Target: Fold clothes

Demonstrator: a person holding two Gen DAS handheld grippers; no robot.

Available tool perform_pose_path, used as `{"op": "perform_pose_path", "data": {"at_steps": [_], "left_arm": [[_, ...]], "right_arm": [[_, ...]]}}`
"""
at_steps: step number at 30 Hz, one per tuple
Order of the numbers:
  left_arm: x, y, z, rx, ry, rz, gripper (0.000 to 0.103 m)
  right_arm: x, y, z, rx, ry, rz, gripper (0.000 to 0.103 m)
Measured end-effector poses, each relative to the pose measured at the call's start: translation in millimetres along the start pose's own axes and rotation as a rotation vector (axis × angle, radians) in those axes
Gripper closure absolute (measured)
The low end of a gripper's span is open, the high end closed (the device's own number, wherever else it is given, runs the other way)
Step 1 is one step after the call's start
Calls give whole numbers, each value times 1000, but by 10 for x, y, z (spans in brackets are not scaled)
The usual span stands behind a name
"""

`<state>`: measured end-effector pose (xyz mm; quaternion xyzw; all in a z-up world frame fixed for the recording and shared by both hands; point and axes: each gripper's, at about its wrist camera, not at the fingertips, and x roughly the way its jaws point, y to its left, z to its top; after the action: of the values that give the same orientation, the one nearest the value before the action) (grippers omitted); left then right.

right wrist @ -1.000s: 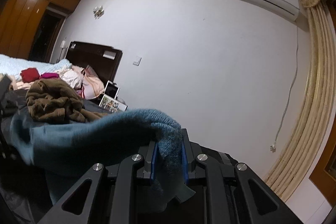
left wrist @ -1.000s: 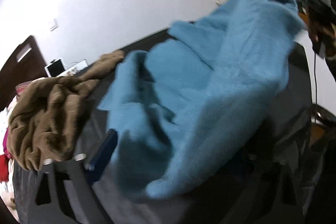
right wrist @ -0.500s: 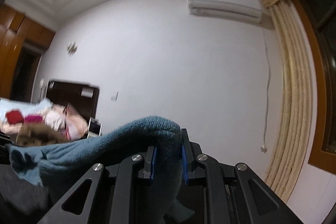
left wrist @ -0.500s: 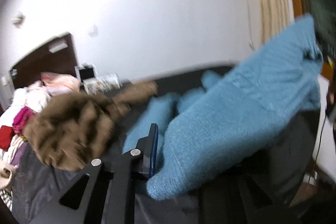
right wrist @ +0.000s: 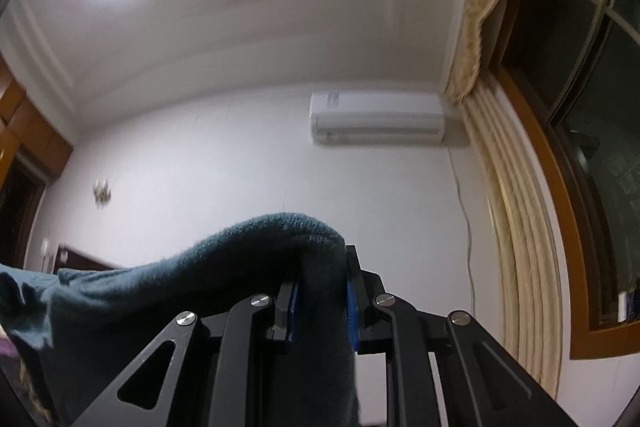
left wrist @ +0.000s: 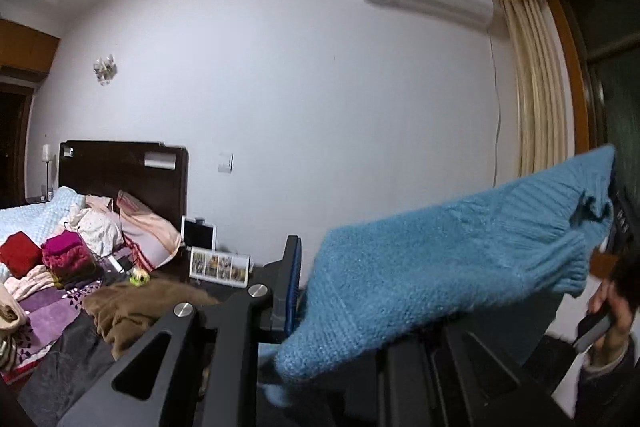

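Note:
A blue knitted sweater [left wrist: 448,275] is stretched in the air between my two grippers. My left gripper [left wrist: 316,291] is shut on its lower edge; only the left finger [left wrist: 290,279] shows, the other is hidden by the knit. My right gripper [right wrist: 320,291] is shut on a fold of the same sweater [right wrist: 200,279], which drapes off to the left and looks dark against the ceiling light. In the left wrist view the far end of the sweater reaches the other gripper at the right edge.
A crumpled brown garment [left wrist: 136,307] lies on the dark sheet [left wrist: 60,367] below left. Folded red and pink clothes [left wrist: 44,255] and bedding lie by the dark headboard [left wrist: 120,171]. An air conditioner [right wrist: 376,117], curtain [right wrist: 520,227] and window [right wrist: 592,107] are at the right.
Both grippers have lifted and tilted up with the sweater; the views swung from the bed towards the wall and ceiling. The sweater went from lying slack to hanging stretched.

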<state>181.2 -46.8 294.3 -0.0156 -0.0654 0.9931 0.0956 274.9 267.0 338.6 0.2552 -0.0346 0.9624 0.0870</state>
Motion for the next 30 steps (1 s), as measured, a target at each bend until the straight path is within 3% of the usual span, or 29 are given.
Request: {"op": "perform_pose_path", "data": {"at_steps": [7,11,16,21,24,28,30], "left_arm": [[-745,-224,334,58,-185,32,84],[-1079,-276,376,80,-260,5,82],[-1114,-209,241,61,-191,-100,82],[-922,-238,-143,33,-47,-203,82],[-896,-383,-358,47,-13,-274,80],[-858,-575,-549,86,-10,-316,42],[-862,-645,-615,102,-15,-334,35]], "right_arm": [[-41,103,624,20,-147,-77,84],[-128,159,905,17,-212,-111,84],[-243,222,1137,-4,-258,-95,84],[-295,339,1298,-67,-302,-80,84],[-328,426,1372,-91,-322,-80,84],[-369,518,1458,-112,-340,-82,84],[-377,531,1488,-112,-340,-84,84]]}}
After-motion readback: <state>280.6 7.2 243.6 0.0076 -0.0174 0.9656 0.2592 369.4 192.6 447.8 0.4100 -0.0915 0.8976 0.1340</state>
